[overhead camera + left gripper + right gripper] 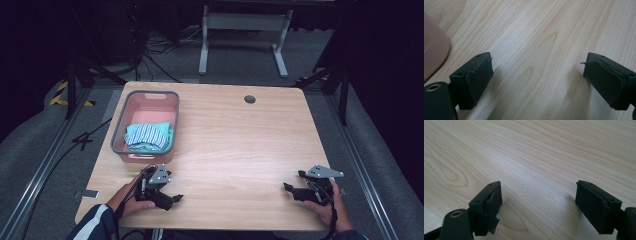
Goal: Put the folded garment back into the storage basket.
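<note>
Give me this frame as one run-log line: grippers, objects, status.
left gripper: open, low at table's near edge | right gripper: open, likewise | striped cloth: folded in pink bin | status: nothing grasped

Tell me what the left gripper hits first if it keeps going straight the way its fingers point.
Probably nothing: the left gripper points right across bare table, away from the pink basket. Its own view suggests it tilts down, so the tabletop may come first.

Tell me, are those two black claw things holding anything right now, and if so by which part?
Nothing is held. The left gripper and right gripper both stand open over bare table; the striped cloth lies in the pink basket.
</note>
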The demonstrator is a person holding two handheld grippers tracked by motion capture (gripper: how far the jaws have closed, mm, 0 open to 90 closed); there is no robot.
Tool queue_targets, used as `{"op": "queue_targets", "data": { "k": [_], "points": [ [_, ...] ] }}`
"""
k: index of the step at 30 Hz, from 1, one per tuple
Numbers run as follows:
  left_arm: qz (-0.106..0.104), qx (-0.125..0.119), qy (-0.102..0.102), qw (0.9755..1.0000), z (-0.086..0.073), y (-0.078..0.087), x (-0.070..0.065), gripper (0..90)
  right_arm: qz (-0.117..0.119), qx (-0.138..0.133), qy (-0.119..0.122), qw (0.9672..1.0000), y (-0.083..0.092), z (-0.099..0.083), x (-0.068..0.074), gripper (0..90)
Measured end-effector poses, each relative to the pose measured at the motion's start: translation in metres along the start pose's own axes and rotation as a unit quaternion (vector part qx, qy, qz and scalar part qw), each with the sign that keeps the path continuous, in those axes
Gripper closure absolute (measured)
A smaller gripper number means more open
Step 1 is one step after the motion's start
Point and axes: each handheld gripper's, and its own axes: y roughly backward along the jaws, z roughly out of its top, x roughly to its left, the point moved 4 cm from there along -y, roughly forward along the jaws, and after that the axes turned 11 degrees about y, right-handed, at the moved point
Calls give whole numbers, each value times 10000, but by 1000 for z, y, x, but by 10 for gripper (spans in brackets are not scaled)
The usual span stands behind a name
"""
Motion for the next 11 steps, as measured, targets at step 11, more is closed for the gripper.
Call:
{"op": "queue_targets", "data": {
  "k": [11],
  "points": [
    [23, 36, 12, 10000, 1, -1, 1, 61, 2, -1, 0, 10000, 0, 0, 0, 220]
  ]
}}
